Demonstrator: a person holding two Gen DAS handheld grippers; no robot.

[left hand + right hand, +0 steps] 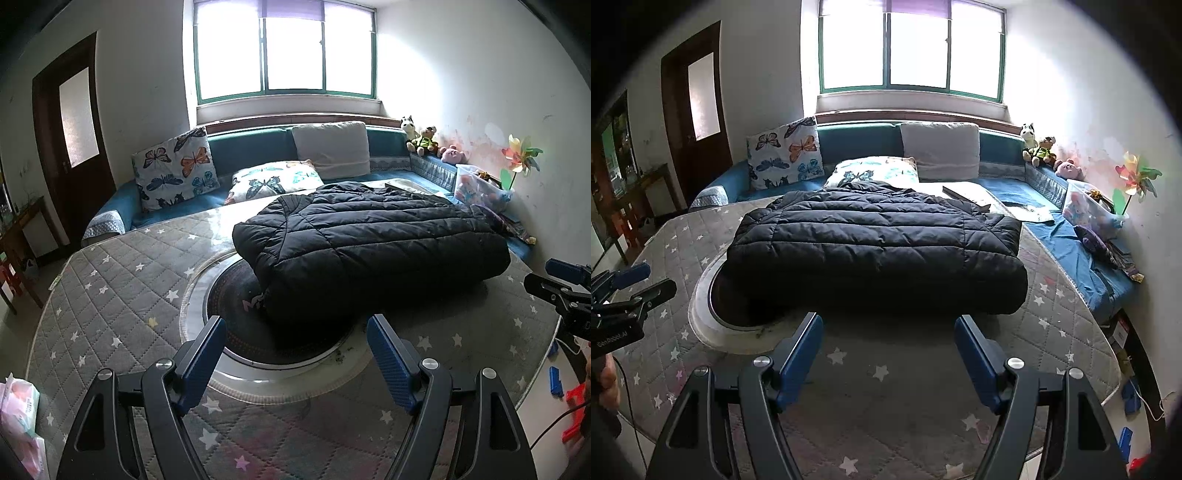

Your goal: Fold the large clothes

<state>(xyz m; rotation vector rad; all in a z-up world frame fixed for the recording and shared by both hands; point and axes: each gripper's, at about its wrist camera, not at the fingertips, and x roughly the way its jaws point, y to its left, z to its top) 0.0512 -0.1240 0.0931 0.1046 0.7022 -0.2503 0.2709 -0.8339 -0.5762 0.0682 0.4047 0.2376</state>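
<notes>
A black quilted puffer jacket (369,243) lies folded into a thick rectangle on a round table with a grey star-patterned cover (110,295). It partly covers a dark round inset (236,317) in the table's middle. My left gripper (297,328) hangs open just short of the jacket's near edge, nothing between its blue pads. In the right wrist view the same jacket (875,251) fills the centre, and my right gripper (888,328) stands open in front of its near fold, holding nothing. Each gripper shows at the edge of the other's view.
A blue corner sofa (251,147) with butterfly cushions (173,166) wraps the far side under a window. Plush toys (424,140), a clear toy box (480,188) and a pinwheel (521,155) line the right wall. A dark door (70,129) stands left. A tissue pack (18,413) lies near left.
</notes>
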